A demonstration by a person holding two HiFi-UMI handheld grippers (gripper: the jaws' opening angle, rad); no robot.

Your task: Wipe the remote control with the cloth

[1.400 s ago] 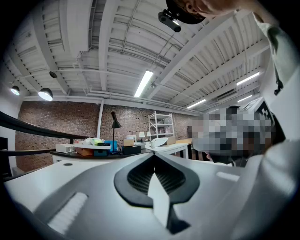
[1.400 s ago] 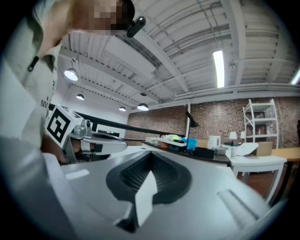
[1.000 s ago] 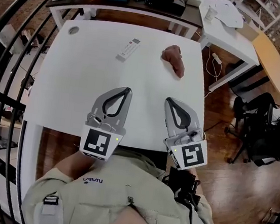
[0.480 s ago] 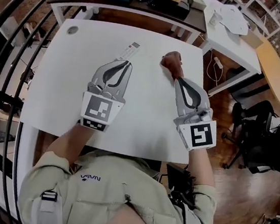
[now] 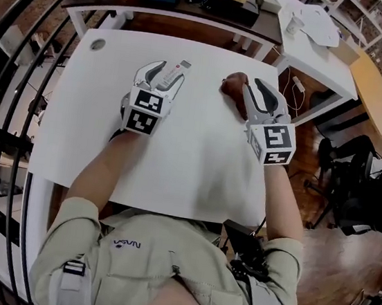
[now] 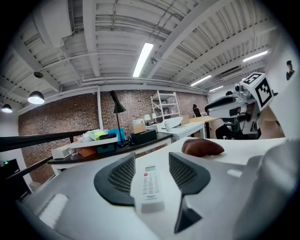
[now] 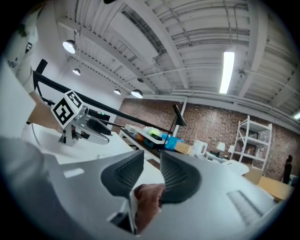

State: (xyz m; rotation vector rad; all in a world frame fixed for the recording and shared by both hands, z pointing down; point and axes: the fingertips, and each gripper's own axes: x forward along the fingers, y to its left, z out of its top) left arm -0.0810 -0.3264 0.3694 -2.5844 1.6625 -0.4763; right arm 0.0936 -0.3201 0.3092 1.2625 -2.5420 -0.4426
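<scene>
Step in hand, as judged: the pick-up that must come before any wiping. Both tools are at their objects and neither object is secured. The slim white plastic remote control [image 6: 151, 185], rows of small buttons facing up, lies flat on the plain white rectangular table [image 5: 177, 153], toward its far edge and left of centre. The left gripper [image 6: 152, 157] straddles it. Its jaws have just been opening and stand spread, one dark ribbed pad on either side of the remote control's far half. A clear gap shows at the right-hand pad and the other pad sits close alongside, with no squeeze evident. The crumpled reddish-brown fabric cloth [image 5: 236, 86] lies on the same table, to the right of the remote control and apart from it. The right gripper [image 7: 151, 157] is at the cloth. Its jaws have likewise just been opening and stand narrowly parted, with a fold of the cloth sitting low between them near their roots. The pads do not appear to bear on it. No contact between cloth and remote control is seen, so wiping is assessed as not begun. The next move calls for the right jaws to close on a generous bunch of the cloth, leaving a wad proud of the tips to wipe with. The left jaws need to close squarely across the remote control's narrow sides to steady it. The smooth casing is likely to skid or pivot if one pad lands first.
</scene>
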